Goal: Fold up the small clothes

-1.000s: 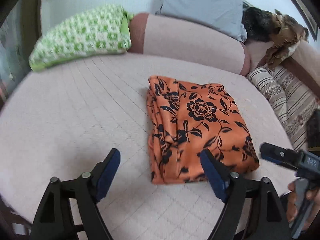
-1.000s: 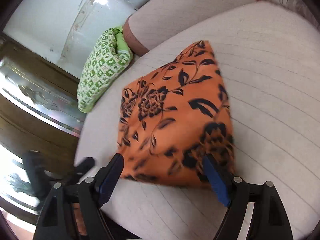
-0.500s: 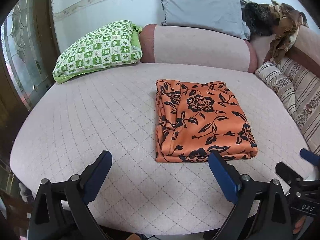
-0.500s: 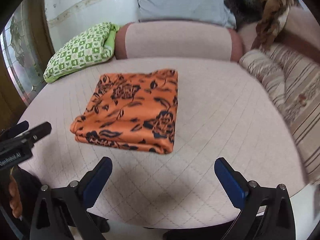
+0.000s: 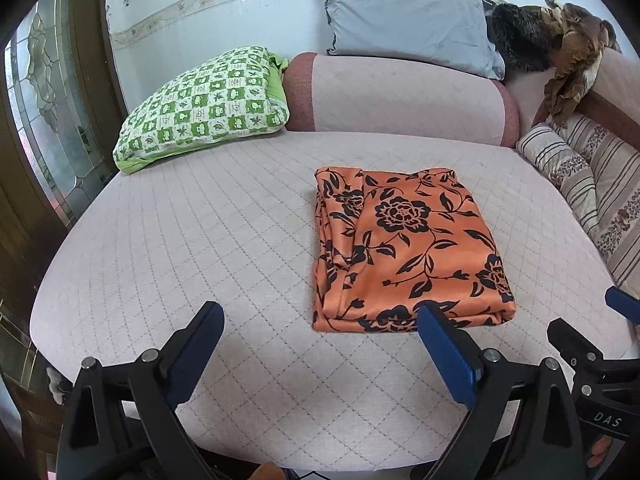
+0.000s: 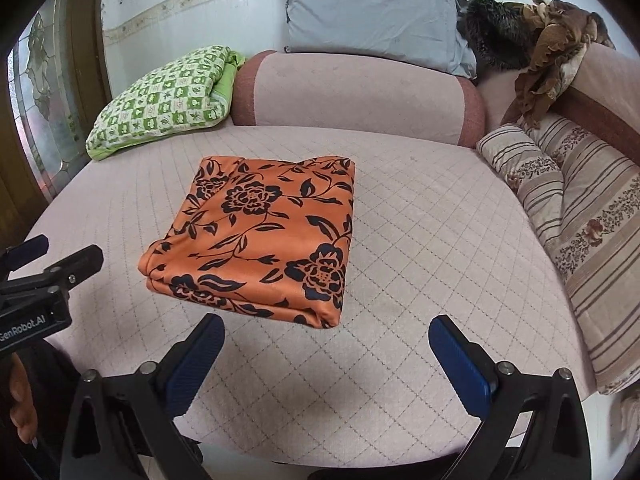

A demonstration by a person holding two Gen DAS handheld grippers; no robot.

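An orange cloth with a black flower print lies folded into a flat rectangle on the pale pink quilted cushion. My left gripper hovers open near the cushion's front edge, just short of the cloth's near left corner, with nothing between its blue pads. My right gripper is open too, drawn back from the cloth's near right corner and holding nothing. Each gripper shows at the edge of the other's view.
A green checked pillow lies at the back left, a grey pillow on the pink backrest. Striped cushions and a brown crumpled fabric fill the right side. A glass-panelled wooden door stands at left.
Both grippers have let go of the cloth, opened wider and pulled back and up from it. The right gripper has rolled level. The folded cloth now lies still on the cushion.
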